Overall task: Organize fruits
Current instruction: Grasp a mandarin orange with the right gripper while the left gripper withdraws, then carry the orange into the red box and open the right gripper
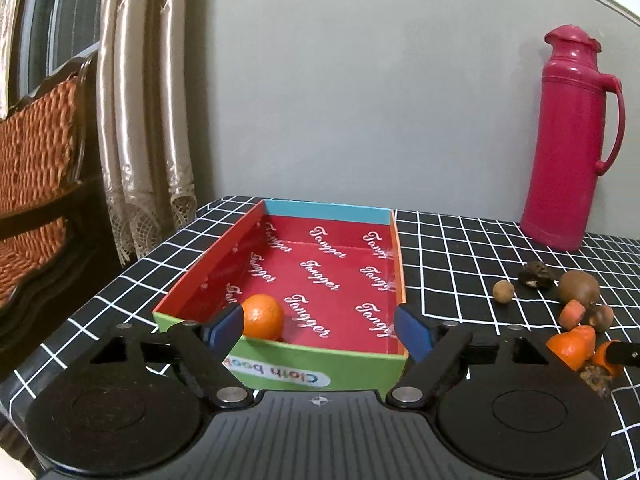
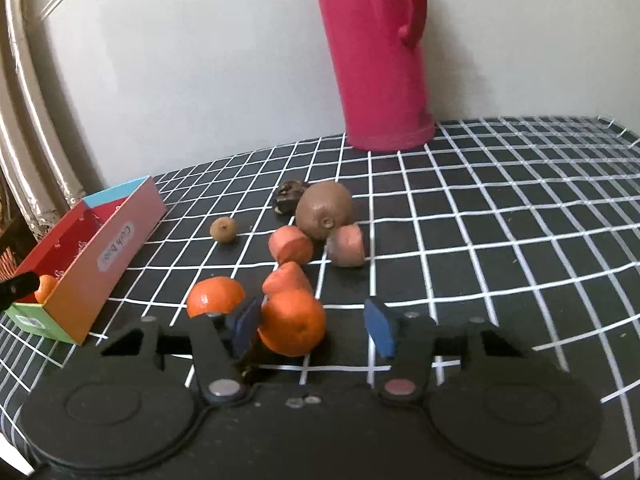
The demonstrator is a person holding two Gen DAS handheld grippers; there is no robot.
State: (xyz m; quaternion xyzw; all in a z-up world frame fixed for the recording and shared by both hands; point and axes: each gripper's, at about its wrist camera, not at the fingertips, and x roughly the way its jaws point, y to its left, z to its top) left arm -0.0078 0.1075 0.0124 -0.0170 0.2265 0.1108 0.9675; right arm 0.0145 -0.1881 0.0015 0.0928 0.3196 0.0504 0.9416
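A shallow cardboard box point(image 1: 280, 364) with a red inside holds one orange point(image 1: 262, 317) in its near left corner. My left gripper point(image 1: 320, 330) is open and empty over the box's near wall, its left finger beside that orange. The box also shows in the right wrist view point(image 2: 100, 264). My right gripper point(image 2: 312, 326) is open around an orange point(image 2: 294, 326) on the table, which sits against its left finger. Beyond it lie another orange point(image 2: 214, 294), several carrot pieces point(image 2: 290, 244), a kiwi point(image 2: 324, 210), a small round brown fruit point(image 2: 223, 229) and a dark shrivelled fruit point(image 2: 288, 196).
A tall pink thermos point(image 1: 572, 140) stands at the back by the grey wall. The table has a black cloth with a white grid point(image 2: 500, 240). Curtains point(image 1: 140, 120) and a wooden chair point(image 1: 36, 184) stand past the table's left edge.
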